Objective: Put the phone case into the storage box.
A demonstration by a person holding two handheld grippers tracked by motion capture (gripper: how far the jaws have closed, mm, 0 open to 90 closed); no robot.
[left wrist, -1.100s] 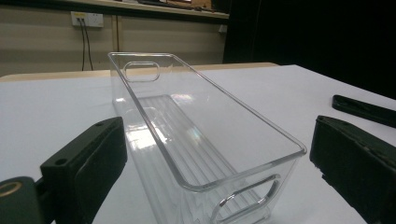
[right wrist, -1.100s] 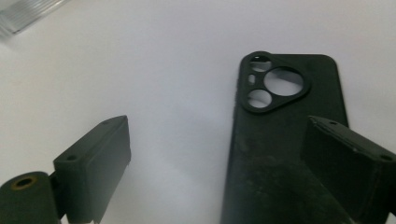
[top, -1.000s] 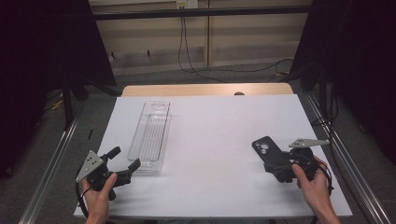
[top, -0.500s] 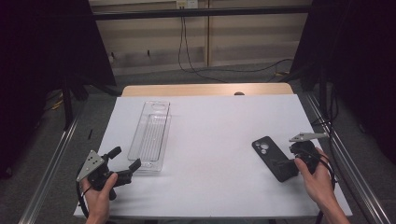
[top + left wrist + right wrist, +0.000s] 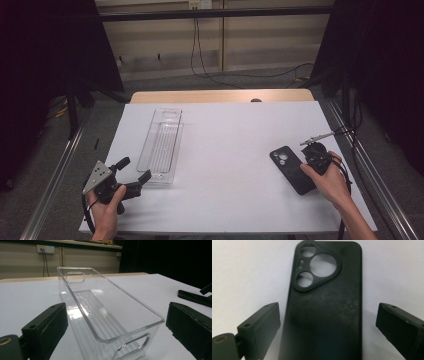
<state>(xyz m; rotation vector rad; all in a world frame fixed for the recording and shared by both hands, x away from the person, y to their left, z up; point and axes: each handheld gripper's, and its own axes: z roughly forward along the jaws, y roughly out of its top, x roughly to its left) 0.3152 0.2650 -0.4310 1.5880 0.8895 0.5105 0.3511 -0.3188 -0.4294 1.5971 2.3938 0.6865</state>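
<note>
A black phone case (image 5: 291, 169) lies back-up on the white table (image 5: 230, 150), camera cut-outs toward the far side. My right gripper (image 5: 306, 161) sits at its right edge, held by a hand. In the right gripper view the case (image 5: 324, 305) lies between the wide-apart jaws of this gripper (image 5: 327, 325), which is open and touches nothing. My left gripper (image 5: 134, 168) is open at the near end of a clear plastic tray (image 5: 162, 145). In the left gripper view the empty tray (image 5: 100, 312) stands just ahead, between that gripper's (image 5: 117, 325) jaws.
The tray runs lengthwise away from me on the left half of the table, with handle cut-outs at both ends. The phone case (image 5: 192, 296) shows far right in the left gripper view. Metal rails (image 5: 50, 190) flank the table, and cables trail on the floor behind.
My right gripper has drawn back to the right off the phone case, which now lies uncovered on the table. The left gripper and tray have stayed put.
</note>
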